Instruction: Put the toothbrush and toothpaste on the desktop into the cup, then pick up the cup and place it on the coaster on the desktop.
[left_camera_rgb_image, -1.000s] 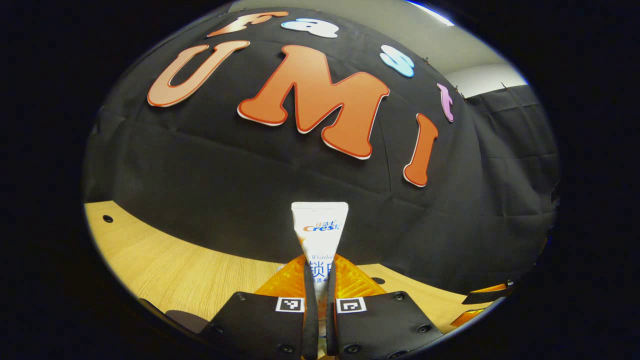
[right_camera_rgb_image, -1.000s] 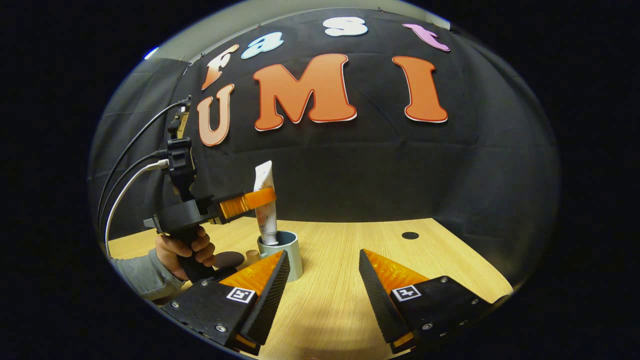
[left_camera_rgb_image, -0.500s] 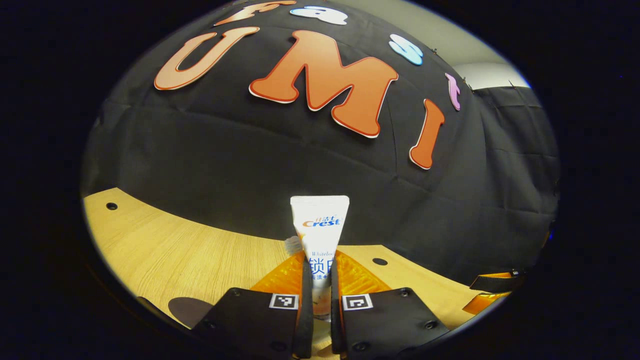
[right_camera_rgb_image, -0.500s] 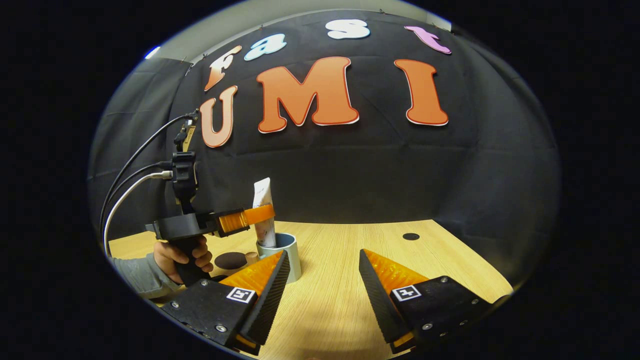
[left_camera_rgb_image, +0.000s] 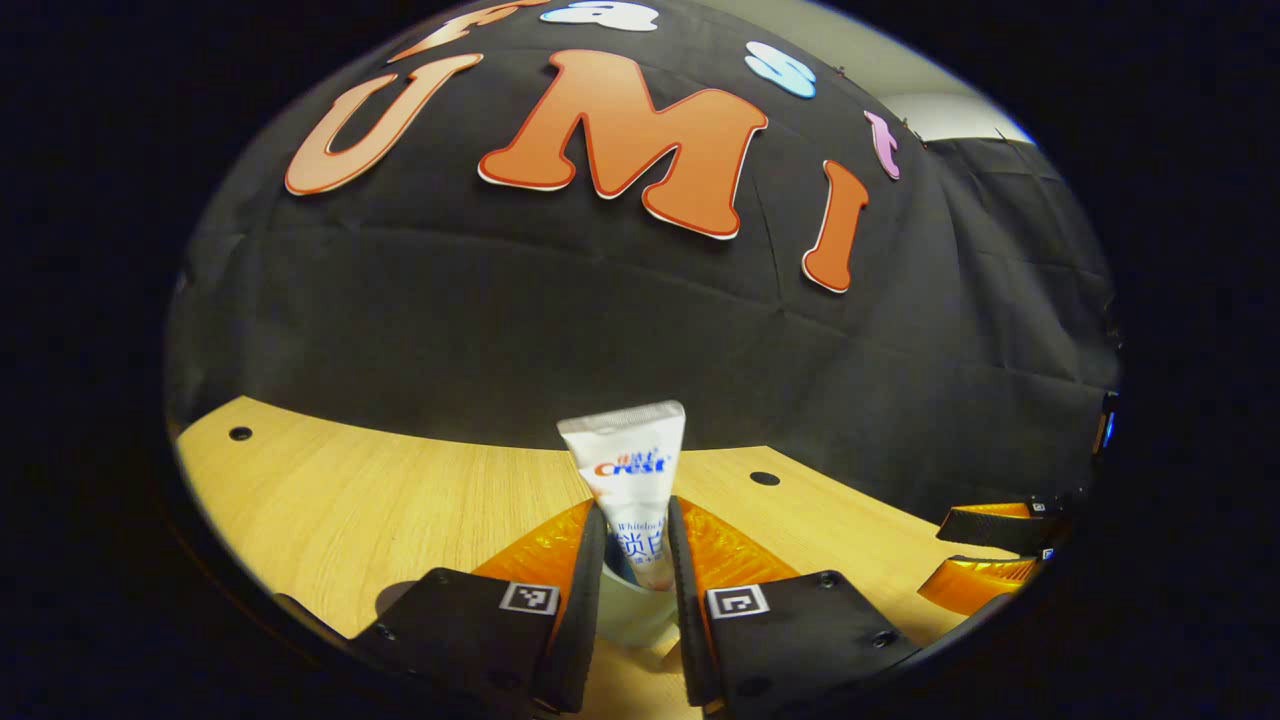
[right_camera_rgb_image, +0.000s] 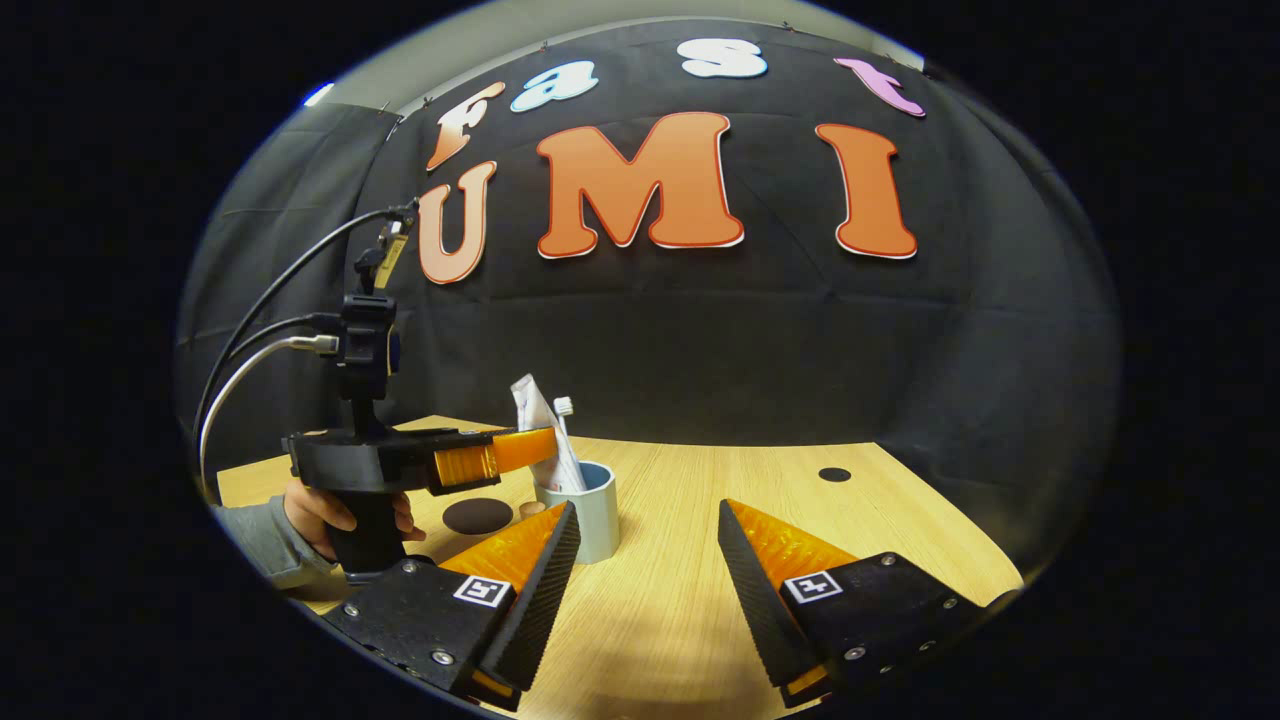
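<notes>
A white toothpaste tube leans to the left in the pale blue cup, between the fingers of my left gripper, whose jaws stand slightly apart around it. In the right gripper view the cup stands on the wooden desktop with the toothpaste and a toothbrush sticking out of it. The left gripper, held by a hand, is level with the tube above the cup's rim. A dark round coaster lies left of the cup. My right gripper is open, right of the cup and nearer the camera.
A small brown object lies between the coaster and the cup. The desktop has round holes near the black cloth wall at the back. Cables run up from the left gripper. The right gripper shows at the far right of the left gripper view.
The left gripper has come down with the tube, whose lower end now sits deeper in the cup. Its jaws have parted a little and the tube has tipped over. The toothbrush head now shows.
</notes>
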